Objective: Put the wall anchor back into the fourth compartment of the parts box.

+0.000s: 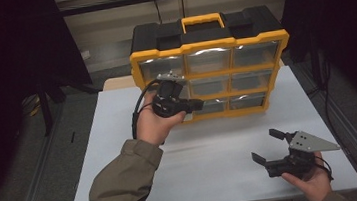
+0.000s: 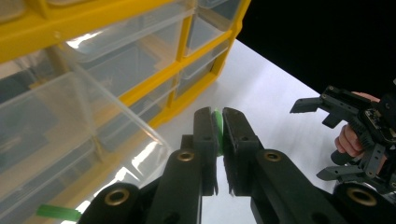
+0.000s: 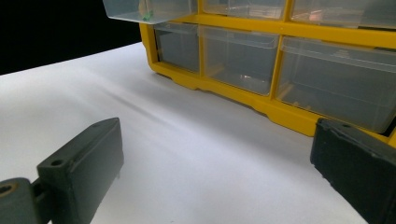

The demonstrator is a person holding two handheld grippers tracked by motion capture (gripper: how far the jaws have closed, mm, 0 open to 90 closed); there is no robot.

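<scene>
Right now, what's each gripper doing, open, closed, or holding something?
Left gripper: shut on a small green piece, beside the pulled-out clear drawer.
Right gripper: open, holding nothing, over the white table.

We cannot tell what the small green piece [image 2: 217,133] is: the left gripper [image 2: 217,122] covers most of it. Another green scrap [image 2: 58,212] lies blurred behind the clear drawer [image 2: 70,121], whose near end runs off the frame.

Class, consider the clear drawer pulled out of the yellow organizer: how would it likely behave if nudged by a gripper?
The clear drawer looks thin-walled, so probably light and slightly flexible. Its glossy plastic may be slippery. Pulled out from the yellow organizer, it would likely slide, not tip.
</scene>
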